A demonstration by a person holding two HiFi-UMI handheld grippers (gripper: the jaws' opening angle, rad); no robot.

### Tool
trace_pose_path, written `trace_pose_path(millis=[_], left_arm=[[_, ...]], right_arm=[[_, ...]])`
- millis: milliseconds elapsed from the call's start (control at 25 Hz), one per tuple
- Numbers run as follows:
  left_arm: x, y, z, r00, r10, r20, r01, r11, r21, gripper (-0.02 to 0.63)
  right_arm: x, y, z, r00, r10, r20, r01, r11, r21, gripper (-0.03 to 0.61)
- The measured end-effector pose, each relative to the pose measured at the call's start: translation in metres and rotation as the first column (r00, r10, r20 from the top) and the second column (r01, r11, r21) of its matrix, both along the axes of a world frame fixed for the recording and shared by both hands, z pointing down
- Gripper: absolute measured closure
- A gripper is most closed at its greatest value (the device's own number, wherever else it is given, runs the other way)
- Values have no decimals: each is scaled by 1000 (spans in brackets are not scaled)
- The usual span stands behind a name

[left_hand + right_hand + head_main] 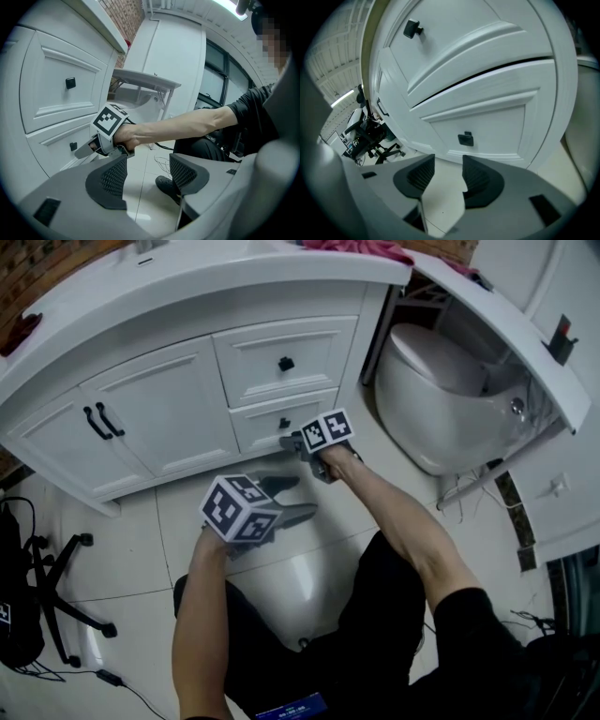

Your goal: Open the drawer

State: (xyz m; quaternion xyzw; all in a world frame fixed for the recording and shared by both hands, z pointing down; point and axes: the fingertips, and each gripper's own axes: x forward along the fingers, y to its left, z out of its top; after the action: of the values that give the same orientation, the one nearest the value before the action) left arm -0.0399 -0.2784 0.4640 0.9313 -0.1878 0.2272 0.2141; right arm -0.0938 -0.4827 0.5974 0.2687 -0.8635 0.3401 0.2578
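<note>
The white panelled lower drawer of the white vanity cabinet, shut and rigid, likely slides stiffly and is best taken by its small, possibly slippery black square knob, just ahead of the right gripper's parted, empty jaws; the left gripper hangs back, likewise spread and empty.

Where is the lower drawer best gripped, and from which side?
Probably by its small black knob, mid-front of the lower drawer, coming straight from the front: it is the only part that sticks out, and the open right gripper faces it.
</note>
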Motion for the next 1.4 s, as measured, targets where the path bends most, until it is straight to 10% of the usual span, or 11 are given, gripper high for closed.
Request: trace_pose_path(millis=[1400], left_arm=[[-8, -26, 17, 1000, 8, 28, -7, 1000, -29, 327]], right_arm=[[-14, -58, 18, 977, 198, 82, -193, 979, -61, 399]])
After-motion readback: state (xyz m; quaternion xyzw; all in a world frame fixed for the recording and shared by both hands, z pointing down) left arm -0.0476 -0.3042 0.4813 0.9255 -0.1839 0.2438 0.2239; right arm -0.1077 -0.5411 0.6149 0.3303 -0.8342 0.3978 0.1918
